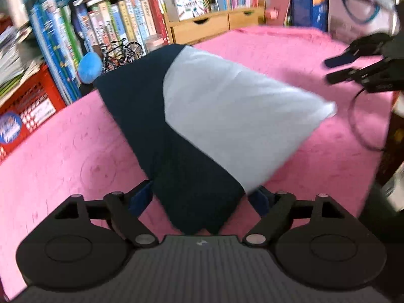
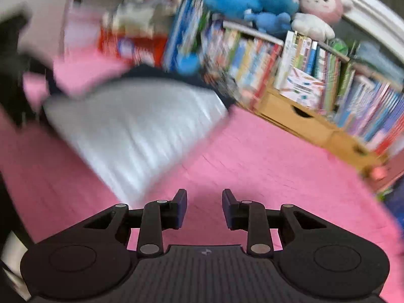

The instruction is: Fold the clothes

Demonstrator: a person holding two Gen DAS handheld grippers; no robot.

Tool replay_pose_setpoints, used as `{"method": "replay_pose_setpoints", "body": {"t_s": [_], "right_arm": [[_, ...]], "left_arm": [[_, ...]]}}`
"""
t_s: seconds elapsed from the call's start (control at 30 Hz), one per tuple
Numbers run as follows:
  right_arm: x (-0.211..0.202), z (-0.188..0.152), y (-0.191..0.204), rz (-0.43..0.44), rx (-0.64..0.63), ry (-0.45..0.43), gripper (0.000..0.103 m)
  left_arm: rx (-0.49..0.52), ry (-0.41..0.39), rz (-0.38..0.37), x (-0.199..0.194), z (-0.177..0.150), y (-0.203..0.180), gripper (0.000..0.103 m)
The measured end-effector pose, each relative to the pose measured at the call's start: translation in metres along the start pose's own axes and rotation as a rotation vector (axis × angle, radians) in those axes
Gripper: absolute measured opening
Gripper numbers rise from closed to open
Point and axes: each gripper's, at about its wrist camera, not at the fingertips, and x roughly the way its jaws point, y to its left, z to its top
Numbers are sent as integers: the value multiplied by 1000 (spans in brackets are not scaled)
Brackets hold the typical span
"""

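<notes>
While wide apart, left hand-held gripper (image 1: 202, 199) astride garment (image 1: 202, 126).

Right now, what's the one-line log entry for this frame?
garment: navy-and-white, on pink cover | left tool: open, straddling navy end | right tool: open, empty

Garment (image 2: 131, 126) motion-blurred in right view
</notes>
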Motion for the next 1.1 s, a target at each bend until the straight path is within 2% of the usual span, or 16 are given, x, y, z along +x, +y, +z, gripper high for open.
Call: {"method": "replay_pose_setpoints", "body": {"t_s": [0.07,0.13,0.27,0.4,0.43,0.5,0.6,0.67,0.8,0.9,1.0,1.1], "right_arm": [[5,10,3,102,74,-48,31],[16,16,9,170,102,-58,31],[45,11,30,164,69,58,32],[37,20,32,156,75,63,34],[30,24,29,160,81,56,37],[18,32,23,142,75,31,53],[8,49,15,128,75,-8,61],[14,66,10,154,107,-22,64],[66,102,30,235,162,-8,64],[119,123,51,260,146,48,62],[171,138,72,199,88,88,63],[214,149,77,108,65,99,65]], "left_arm": [[-24,-37,-3,-20,-4,8,94],[-44,-75,33,-38,-6,13,97],[-106,-187,54,-55,3,16,100],[-156,-285,11,-36,25,3,101],[-157,-285,12,-26,29,-2,101],[-133,-232,65,1,32,-13,101],[-95,-137,152,34,21,-24,101],[-104,-101,171,46,7,-24,103],[-143,-131,156,50,-15,-20,103],[-203,-131,116,52,-20,-9,103],[-264,-120,77,55,-20,2,103],[-268,-120,80,56,-21,4,103]]}}
